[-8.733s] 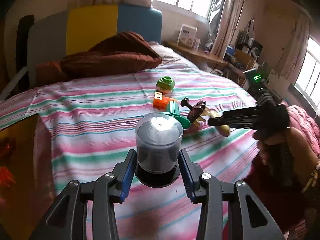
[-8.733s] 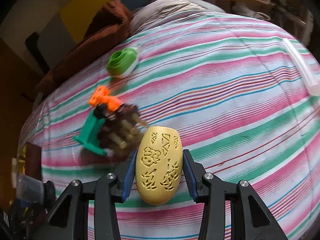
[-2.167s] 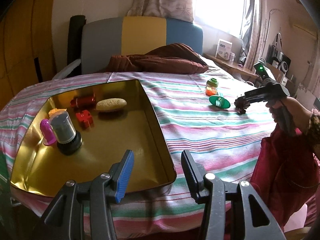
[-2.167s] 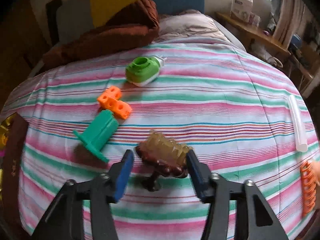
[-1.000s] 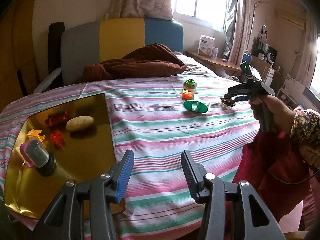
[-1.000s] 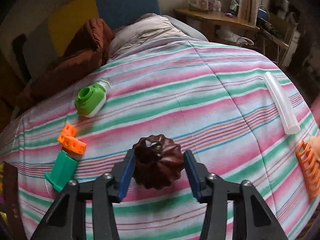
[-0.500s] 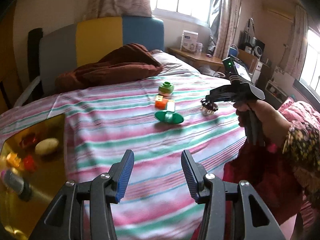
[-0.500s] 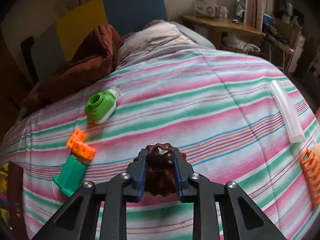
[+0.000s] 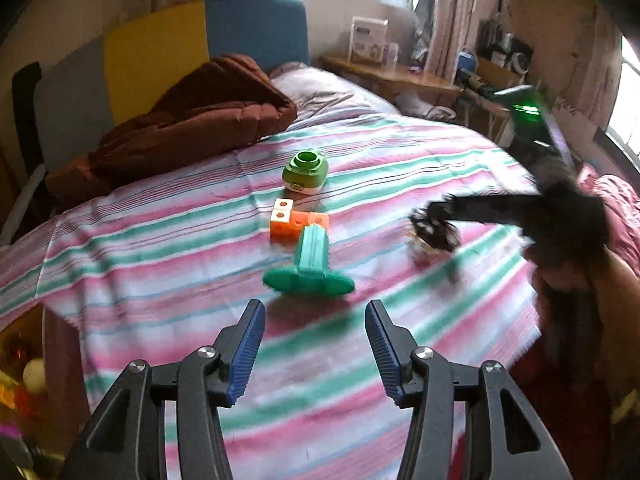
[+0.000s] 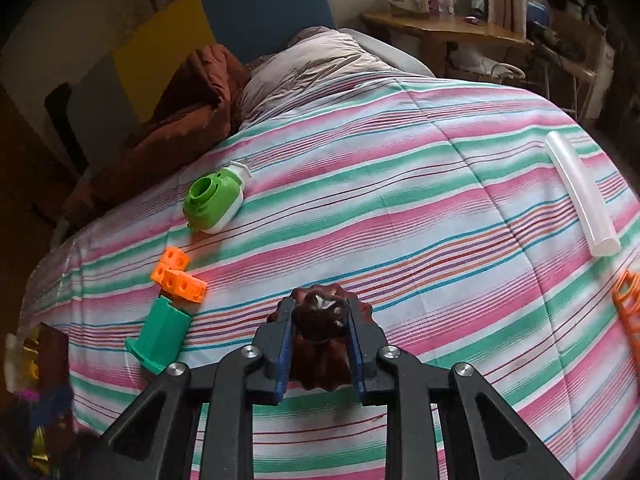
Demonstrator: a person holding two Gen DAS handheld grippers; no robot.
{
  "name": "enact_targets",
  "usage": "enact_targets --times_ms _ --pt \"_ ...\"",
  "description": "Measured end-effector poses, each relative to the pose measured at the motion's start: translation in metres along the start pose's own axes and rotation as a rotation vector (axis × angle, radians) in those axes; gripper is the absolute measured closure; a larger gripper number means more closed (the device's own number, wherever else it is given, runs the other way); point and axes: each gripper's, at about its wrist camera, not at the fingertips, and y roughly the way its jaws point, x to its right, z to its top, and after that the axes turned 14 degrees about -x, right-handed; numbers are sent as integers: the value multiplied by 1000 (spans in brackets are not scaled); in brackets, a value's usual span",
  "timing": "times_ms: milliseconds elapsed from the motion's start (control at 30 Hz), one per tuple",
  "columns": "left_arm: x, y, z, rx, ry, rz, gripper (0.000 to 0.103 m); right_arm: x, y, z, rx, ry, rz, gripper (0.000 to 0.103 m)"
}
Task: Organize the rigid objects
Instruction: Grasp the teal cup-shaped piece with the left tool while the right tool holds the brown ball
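Right gripper (image 10: 318, 322) clenched on brown fluted mould (image 10: 320, 316) above striped bedspread (image 10: 400, 208). Left gripper (image 9: 315, 344) empty, jaws opening, near green flanged peg (image 9: 310, 264).

A dark brown fluted mould (image 10: 320, 320) sits low in the centre of the right wrist frame, clamped between blue pads. Left of it a teal flanged piece (image 10: 160, 334) lies on its side, touching 1 L-shaped orange block cluster (image 10: 178, 274) above it. A green and white round piece (image 10: 214, 202) lies further up left. A translucent tube (image 10: 582, 192) lies at right, an orange grid (image 10: 628, 312) at the right edge.
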Motion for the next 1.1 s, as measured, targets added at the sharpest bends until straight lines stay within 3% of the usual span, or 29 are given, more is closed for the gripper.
enact_targets --times_ms 233,333,667,833,1100 --pt "5 42 56 -49 12 45 50 5 0 2 -1 8 14 79" --pt "3 62 66 -83 4 54 50 4 1 3 0 5 14 79" --pt "-19 52 13 -16 -61 39 50 4 1 3 -1 9 17 79" --pt "-21 51 -12 -32 -52 45 50 4 0 2 -2 4 15 79" --pt "-11 46 -11 4 -1 105 50 4 0 1 -1 3 14 79"
